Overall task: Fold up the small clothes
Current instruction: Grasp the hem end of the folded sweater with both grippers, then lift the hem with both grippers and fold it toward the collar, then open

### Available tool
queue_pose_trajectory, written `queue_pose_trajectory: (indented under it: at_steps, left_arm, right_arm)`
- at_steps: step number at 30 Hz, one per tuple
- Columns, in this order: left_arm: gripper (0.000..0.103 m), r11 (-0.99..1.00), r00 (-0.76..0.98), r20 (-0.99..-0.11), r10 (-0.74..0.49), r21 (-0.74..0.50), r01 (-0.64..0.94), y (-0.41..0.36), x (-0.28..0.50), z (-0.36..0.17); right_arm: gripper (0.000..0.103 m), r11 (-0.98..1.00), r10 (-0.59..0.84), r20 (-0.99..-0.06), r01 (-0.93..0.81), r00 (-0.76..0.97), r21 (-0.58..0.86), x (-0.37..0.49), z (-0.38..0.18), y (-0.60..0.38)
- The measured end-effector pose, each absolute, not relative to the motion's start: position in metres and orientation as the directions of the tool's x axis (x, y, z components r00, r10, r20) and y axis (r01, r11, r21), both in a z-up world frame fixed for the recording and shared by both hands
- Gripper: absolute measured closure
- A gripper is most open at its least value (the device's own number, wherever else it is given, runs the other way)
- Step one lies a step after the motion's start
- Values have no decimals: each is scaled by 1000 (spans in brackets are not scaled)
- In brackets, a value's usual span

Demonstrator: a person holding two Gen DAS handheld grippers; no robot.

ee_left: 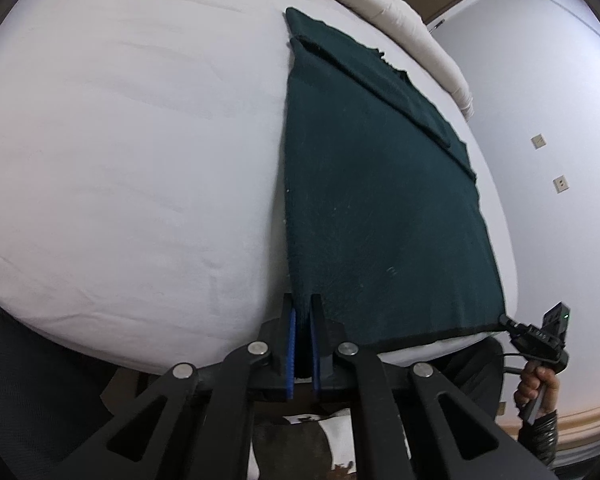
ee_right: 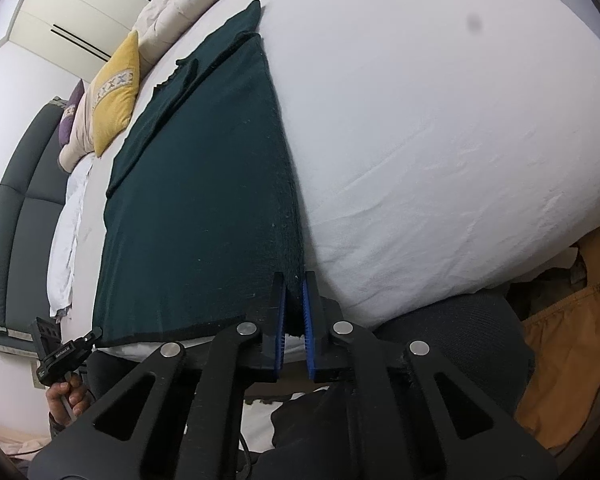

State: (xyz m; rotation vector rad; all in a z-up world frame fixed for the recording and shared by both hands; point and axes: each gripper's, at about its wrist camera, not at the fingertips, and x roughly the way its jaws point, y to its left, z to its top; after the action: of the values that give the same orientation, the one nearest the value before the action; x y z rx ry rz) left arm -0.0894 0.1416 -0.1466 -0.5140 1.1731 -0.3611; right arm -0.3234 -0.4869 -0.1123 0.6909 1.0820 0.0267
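A dark green knit garment [ee_left: 380,200] lies flat on the white bed sheet [ee_left: 120,160], with a sleeve folded across its far part. My left gripper [ee_left: 302,308] is shut on the garment's near left hem corner. My right gripper [ee_right: 294,284] is shut on the near right hem corner of the garment [ee_right: 204,208]. The right gripper also shows at the lower right of the left wrist view [ee_left: 504,319], at that corner. The left gripper shows in the right wrist view [ee_right: 97,332]. Both corners are at the bed's near edge.
A yellow cushion [ee_right: 114,100], a purple cushion [ee_right: 71,114] and a cream duvet [ee_right: 172,4] lie at the head of the bed by a dark headboard [ee_right: 16,208]. A brown cloth [ee_right: 572,344] sits off the bed's edge. White sheet [ee_right: 440,120] spreads beside the garment.
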Motion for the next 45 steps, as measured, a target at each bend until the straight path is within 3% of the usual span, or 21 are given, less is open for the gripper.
queue_pose_trajectory:
  at_steps: [12, 21, 45]
  left_arm:
    - [97, 668, 425, -605, -674, -744, 1, 155, -78, -109]
    - [97, 592, 482, -513, -710, -806, 15, 153, -40, -79]
    - [97, 575, 562, -465, -684, -818, 22, 150, 112, -57]
  right_arm:
    - [97, 695, 455, -671, 238, 585, 678, -305, -76, -493]
    - [97, 624, 505, -553, 163, 663, 764, -256, -30, -491]
    - [97, 659, 416, -530, 156, 739, 736, -85, 17, -508]
